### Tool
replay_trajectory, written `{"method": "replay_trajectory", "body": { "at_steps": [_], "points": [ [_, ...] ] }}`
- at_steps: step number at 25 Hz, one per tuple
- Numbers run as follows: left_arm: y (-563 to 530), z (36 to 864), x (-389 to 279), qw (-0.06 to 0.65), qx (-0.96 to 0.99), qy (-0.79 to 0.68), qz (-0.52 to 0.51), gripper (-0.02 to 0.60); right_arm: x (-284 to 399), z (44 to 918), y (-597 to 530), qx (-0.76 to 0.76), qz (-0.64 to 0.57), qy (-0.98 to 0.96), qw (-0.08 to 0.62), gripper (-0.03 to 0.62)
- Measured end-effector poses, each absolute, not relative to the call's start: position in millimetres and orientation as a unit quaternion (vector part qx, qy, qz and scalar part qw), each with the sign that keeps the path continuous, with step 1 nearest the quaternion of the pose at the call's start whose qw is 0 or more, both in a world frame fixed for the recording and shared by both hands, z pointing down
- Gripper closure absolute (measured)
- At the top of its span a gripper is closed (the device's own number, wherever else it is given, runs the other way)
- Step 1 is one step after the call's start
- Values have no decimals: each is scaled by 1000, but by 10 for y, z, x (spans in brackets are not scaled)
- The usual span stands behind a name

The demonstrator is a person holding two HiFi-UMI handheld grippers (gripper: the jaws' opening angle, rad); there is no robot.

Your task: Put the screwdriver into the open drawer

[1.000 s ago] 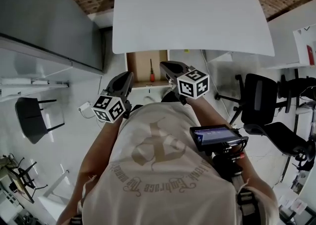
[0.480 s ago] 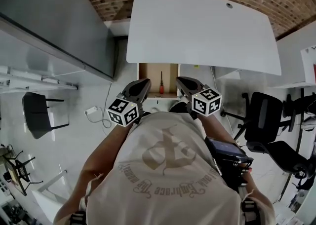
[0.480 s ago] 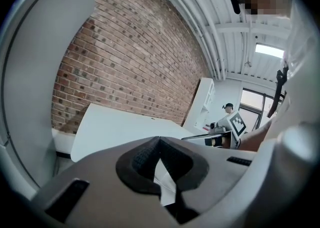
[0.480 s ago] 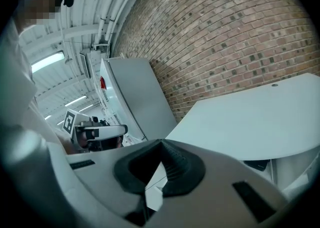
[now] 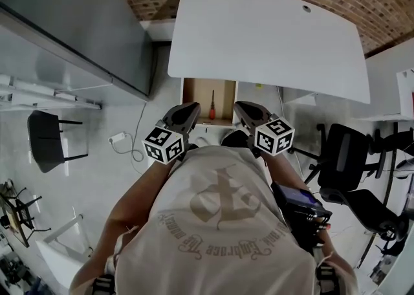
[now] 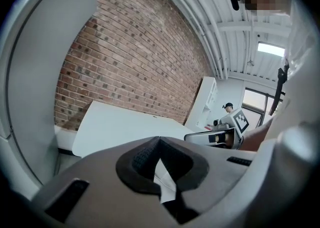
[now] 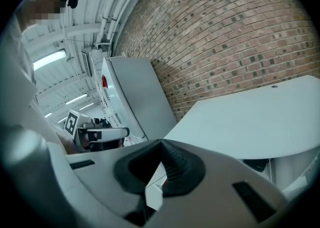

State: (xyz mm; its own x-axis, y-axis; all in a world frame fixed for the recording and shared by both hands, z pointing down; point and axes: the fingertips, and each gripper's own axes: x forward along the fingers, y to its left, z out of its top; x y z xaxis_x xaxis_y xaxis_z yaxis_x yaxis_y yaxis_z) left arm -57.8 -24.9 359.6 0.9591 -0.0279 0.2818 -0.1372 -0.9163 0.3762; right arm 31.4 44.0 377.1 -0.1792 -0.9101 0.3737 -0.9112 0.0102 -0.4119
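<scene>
Little had changed over the last second: the red-handled screwdriver (image 5: pixel 211 105) lay in the open wooden drawer (image 5: pixel 194 96) under the white desk (image 5: pixel 265 35), as before. The left gripper (image 5: pixel 187 110) and right gripper (image 5: pixel 240 107) hung just short of the drawer, jaws closed and empty — the placing looked done.

Your beige short-sleeved T-shirt (image 5: pixel 259 268) fills the lower middle of the head view, printed with a tan emblem (image 5: pixel 223 200) and an arc of gothic lettering (image 5: pixel 213 246). Your left gripper (image 5: pixel 189 107) and right gripper (image 5: pixel 239 106) have grey shells, black ribbed pads (image 6: pixel 145 154), and white cubes (image 5: pixel 165 145) with black square markers.
</scene>
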Motion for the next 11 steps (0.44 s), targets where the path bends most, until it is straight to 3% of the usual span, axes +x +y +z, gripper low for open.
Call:
{"method": "replay_trajectory", "body": {
  "at_steps": [11],
  "points": [
    [-248,3646,-454,196,971,-37,136,563,433,3808,459,647,287,-706,2,572]
  ]
}}
